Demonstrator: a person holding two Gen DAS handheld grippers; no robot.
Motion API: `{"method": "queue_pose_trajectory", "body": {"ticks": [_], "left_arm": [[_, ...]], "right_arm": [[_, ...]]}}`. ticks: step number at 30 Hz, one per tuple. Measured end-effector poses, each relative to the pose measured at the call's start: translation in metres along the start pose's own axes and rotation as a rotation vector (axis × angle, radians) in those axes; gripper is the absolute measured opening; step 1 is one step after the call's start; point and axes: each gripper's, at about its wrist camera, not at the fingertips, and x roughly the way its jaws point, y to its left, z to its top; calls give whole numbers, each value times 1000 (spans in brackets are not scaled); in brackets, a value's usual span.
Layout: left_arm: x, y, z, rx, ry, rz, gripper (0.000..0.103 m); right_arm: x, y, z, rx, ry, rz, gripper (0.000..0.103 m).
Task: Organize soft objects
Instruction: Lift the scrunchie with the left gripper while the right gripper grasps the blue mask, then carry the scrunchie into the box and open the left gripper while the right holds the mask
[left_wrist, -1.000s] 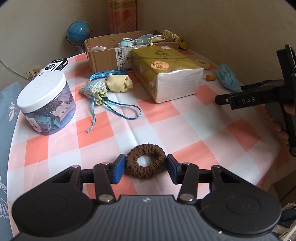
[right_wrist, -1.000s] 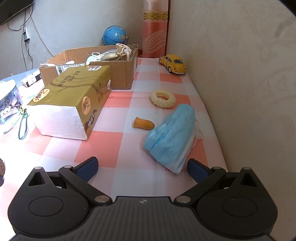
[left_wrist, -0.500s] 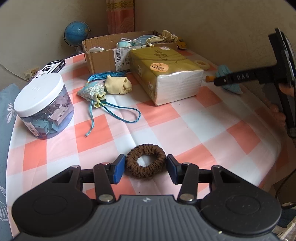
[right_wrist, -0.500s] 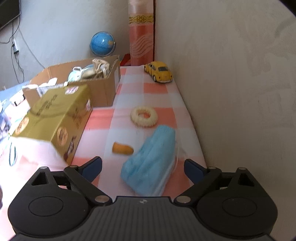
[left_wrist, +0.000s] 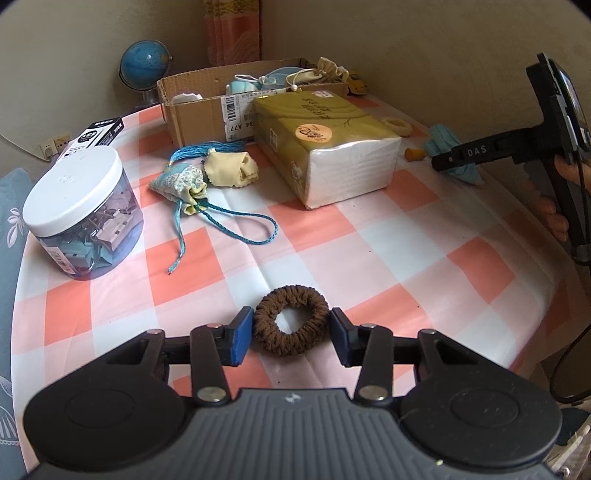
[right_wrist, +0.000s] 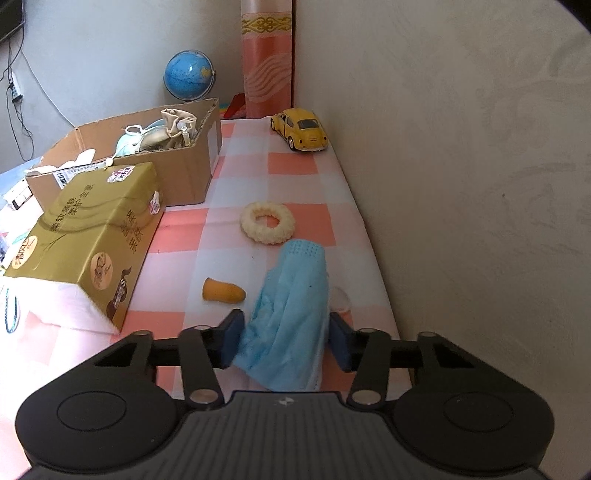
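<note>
I see the scrunchie (left_wrist: 291, 320) nearest me on the worktop (left_wrist: 406, 258), the tissue pack (left_wrist: 328, 144) before the box (left_wrist: 207, 107), the mask (right_wrist: 291, 314) by the wall.

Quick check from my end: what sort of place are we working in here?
Most likely a room in a home. A table with an orange-and-white checked cloth stands in a wall corner, with a small globe, a yellow toy car and a cardboard box of soft odds and ends.
</note>
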Motion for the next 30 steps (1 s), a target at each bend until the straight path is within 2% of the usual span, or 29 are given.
{"method": "queue_pose_trajectory", "body": {"ticks": [7,16,23,30], "left_arm": [[-9,2,1,17,-4,-11,41],[-27,7,16,56,-37,-26,41],[-30,17,54,55,-91,-27,41],[-19,27,114,77,-156,-18,41]], "right_arm": [[-21,1,-7,-10,-22,6,47],[-66,15,-19,-48,-71,64,47],[-91,34,-26,-98,-104,113,47],[-105,39,-22,-120,-134,129,47]]}}
